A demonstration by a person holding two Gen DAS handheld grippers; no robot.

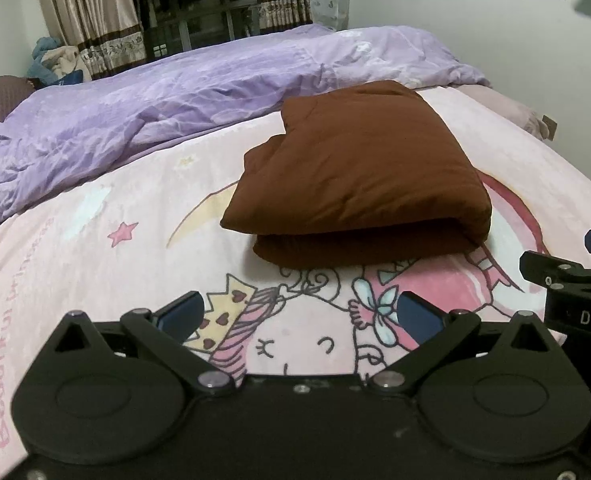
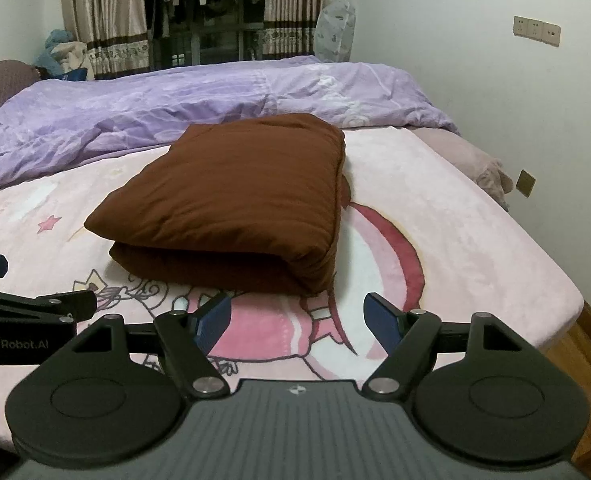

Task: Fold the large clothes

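Observation:
A brown padded garment (image 1: 355,176) lies folded into a thick rectangular bundle on the pink cartoon blanket (image 1: 95,248); it also shows in the right wrist view (image 2: 231,200). My left gripper (image 1: 299,314) is open and empty, hovering above the blanket just in front of the bundle. My right gripper (image 2: 297,318) is open and empty, in front of the bundle's near right corner. Each gripper shows at the edge of the other's view: the right one (image 1: 575,280), the left one (image 2: 27,304).
A crumpled purple duvet (image 1: 155,108) lies across the far side of the bed. The bed's right edge (image 2: 567,292) drops to a wooden floor (image 2: 587,360). Curtains (image 2: 103,16) and a window stand behind. A white wall with sockets (image 2: 535,30) is on the right.

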